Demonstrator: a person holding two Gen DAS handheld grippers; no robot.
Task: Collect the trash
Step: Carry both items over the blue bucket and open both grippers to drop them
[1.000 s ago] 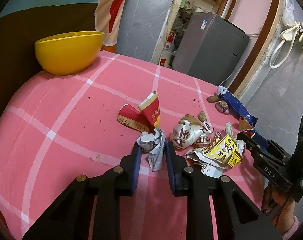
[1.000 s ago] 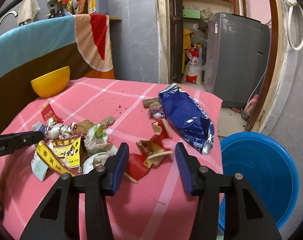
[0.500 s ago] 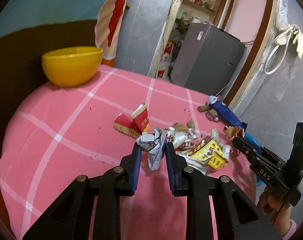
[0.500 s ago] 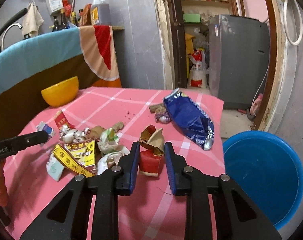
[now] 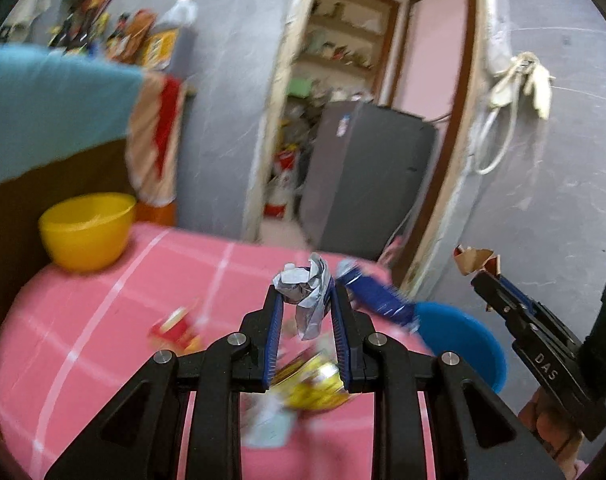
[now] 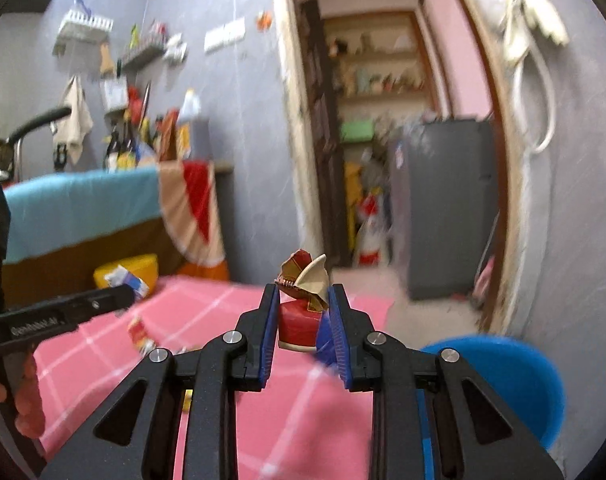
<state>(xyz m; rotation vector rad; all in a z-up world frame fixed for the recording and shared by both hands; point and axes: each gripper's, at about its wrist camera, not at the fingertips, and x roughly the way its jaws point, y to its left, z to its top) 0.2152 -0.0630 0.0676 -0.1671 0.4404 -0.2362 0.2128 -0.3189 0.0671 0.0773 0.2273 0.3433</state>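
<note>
Left gripper (image 5: 306, 300): clamped on a crumpled grey wrapper (image 5: 307, 298), held up off the table with its tail hanging between the blue pads
Right gripper (image 6: 303, 300): closed tight on a torn red and tan carton (image 6: 303, 300), lifted above the pink cloth
Writing: "DAS" reads on the side of the right gripper as the left camera sees it (image 5: 543, 364); the left gripper's side in the right camera carries pale lettering, too blurred to read (image 6: 35, 326)
Table (image 5: 103, 312): pink cloth with white lines; a yellow bowl (image 5: 87, 236) sits at its far left corner
Trash on the table: a red and yellow packet (image 5: 175, 330), a yellow printed wrapper (image 5: 315, 388) just below the left gripper's pads, and a blue bag (image 5: 377, 298) near the far edge, all smeared by motion, their print unreadable
Blue bin (image 6: 511, 384): stands on the floor just off the table's right edge; both held pieces are in the air near it, neither is inside
Only in the left camera: the carton seen from the side at the right gripper's tip (image 5: 477, 260), and the yellow wrapper
Only in the right camera: a wall rack (image 6: 85, 26), a hanging towel (image 6: 75, 124), bottles behind a teal cloth (image 6: 79, 200), and a person's hand (image 6: 23, 400) on the left gripper's handle
Both cameras: a grey appliance (image 6: 451, 200) in the doorway and a pale hose (image 5: 515, 92) hung on the wall
</note>
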